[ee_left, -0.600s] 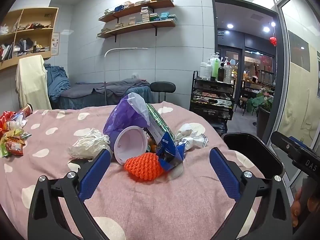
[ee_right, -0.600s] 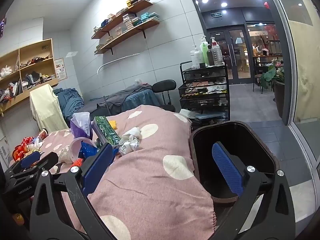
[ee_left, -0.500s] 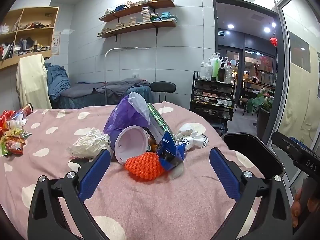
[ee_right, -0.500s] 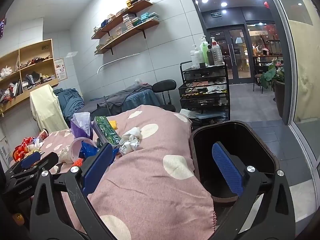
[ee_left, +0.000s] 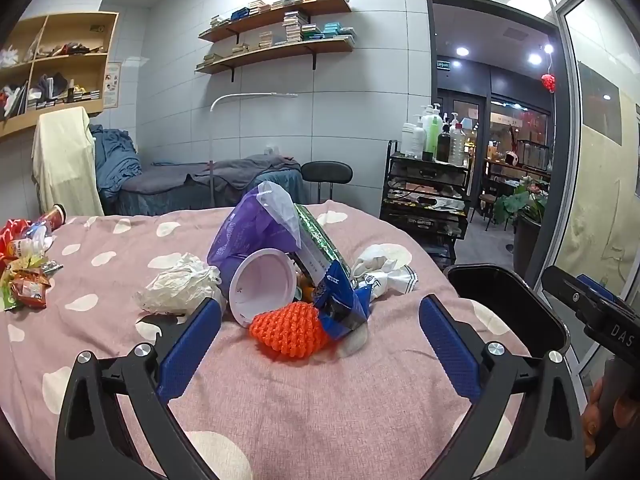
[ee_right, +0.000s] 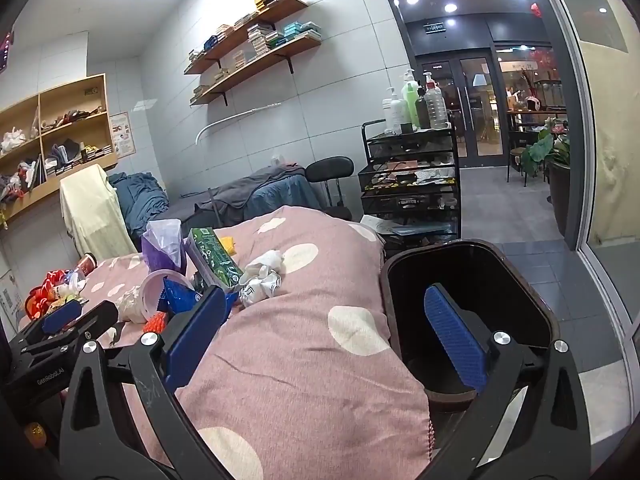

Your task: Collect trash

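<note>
A heap of trash lies on the pink spotted blanket [ee_left: 280, 400]: a purple bag [ee_left: 248, 232], a white cup [ee_left: 262, 284] on its side, an orange knitted piece [ee_left: 288, 330], a blue wrapper [ee_left: 338, 300], a green box [ee_left: 318, 240], crumpled white paper [ee_left: 178, 284] and a crushed white wrapper [ee_left: 380, 272]. My left gripper [ee_left: 320, 344] stands open just short of the heap, nothing between its pads. My right gripper [ee_right: 324, 332] is open too, over the blanket's right edge beside the black bin [ee_right: 472, 300]. The heap [ee_right: 192, 276] sits to its left.
More snack wrappers [ee_left: 24, 268] and a can lie at the blanket's far left. A black rolling cart [ee_right: 410, 184] with bottles stands behind the bin, a stool [ee_left: 326, 172] and a covered bed [ee_left: 208, 184] further back. Tiled floor [ee_right: 516, 216] opens to the right.
</note>
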The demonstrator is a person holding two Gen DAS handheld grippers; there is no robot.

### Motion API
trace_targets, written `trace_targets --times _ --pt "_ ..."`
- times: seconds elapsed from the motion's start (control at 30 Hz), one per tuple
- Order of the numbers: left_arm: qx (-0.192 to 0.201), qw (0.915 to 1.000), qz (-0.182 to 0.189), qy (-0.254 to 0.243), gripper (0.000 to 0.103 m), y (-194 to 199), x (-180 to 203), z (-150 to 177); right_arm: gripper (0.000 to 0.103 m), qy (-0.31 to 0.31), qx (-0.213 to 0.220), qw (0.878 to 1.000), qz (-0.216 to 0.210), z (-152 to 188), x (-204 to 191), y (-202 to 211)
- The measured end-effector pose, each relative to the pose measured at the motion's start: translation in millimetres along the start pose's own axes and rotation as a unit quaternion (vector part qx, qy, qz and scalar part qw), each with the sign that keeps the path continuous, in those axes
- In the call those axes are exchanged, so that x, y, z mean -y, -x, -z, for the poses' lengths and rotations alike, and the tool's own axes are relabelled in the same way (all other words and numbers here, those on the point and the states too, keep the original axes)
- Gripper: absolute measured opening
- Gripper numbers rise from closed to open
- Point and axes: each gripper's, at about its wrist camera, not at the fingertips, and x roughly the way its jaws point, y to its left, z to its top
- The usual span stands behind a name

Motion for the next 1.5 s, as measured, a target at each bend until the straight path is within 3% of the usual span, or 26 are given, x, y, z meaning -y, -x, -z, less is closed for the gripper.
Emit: trace_targets --times 1.5 --pt "-0.008 1.0000 -0.005 0.002 0.098 -3.8 -4.1 1.9 0.098 0.022 -0.014 1.000 0.003 2.4 -6.3 -4.3"
